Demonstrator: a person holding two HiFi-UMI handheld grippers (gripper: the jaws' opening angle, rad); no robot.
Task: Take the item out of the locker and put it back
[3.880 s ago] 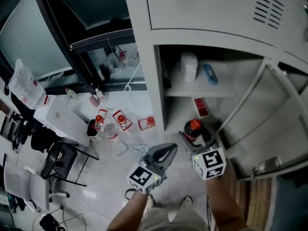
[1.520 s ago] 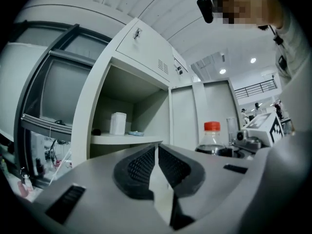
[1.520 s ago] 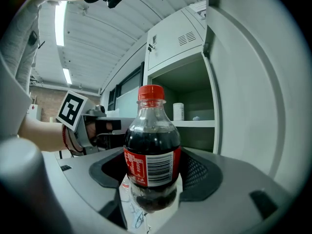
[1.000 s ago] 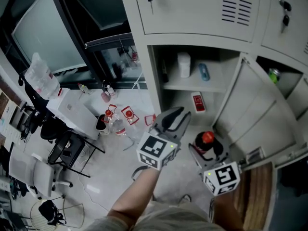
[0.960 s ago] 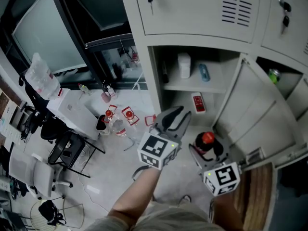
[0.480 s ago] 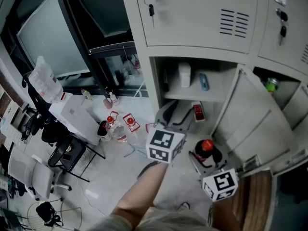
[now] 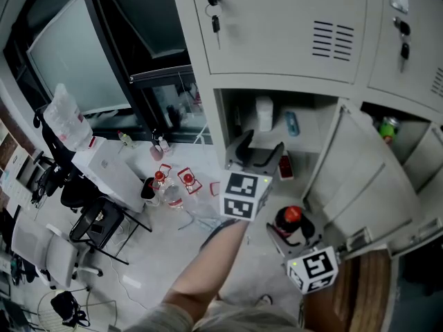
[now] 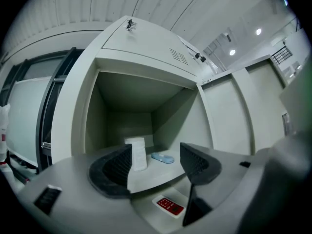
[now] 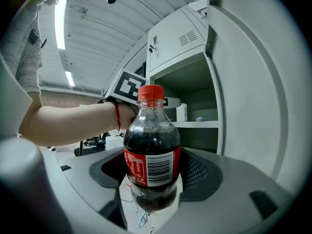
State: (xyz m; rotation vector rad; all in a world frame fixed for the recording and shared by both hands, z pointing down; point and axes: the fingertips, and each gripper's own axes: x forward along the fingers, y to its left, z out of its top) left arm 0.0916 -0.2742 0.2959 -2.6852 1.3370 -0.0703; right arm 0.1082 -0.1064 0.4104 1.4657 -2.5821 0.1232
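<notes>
A dark cola bottle (image 9: 152, 150) with a red cap (image 7: 292, 214) stands upright in my right gripper (image 9: 152, 174), which is shut on its lower body, low in front of the locker. The open locker compartment (image 7: 228, 116) has a shelf (image 8: 146, 172) carrying a white bottle (image 8: 138, 152) and a small blue item (image 8: 162, 157). A red card (image 8: 170, 206) lies on the floor of the compartment below. My left gripper (image 7: 259, 147) is raised at the compartment's mouth, level with the shelf. Its jaws are opening, with nothing between them.
The locker door (image 7: 360, 178) hangs open to the right. A green can (image 7: 387, 126) sits in the neighbouring compartment. Keys (image 7: 214, 9) hang from the upper door. On the floor to the left are red-capped bottles (image 7: 169, 182), a black chair (image 7: 93, 230) and a white table (image 7: 104, 164).
My left gripper has risen toward the locker opening and its jaws have spread wider. The right gripper, still holding the cola bottle, has barely moved.
</notes>
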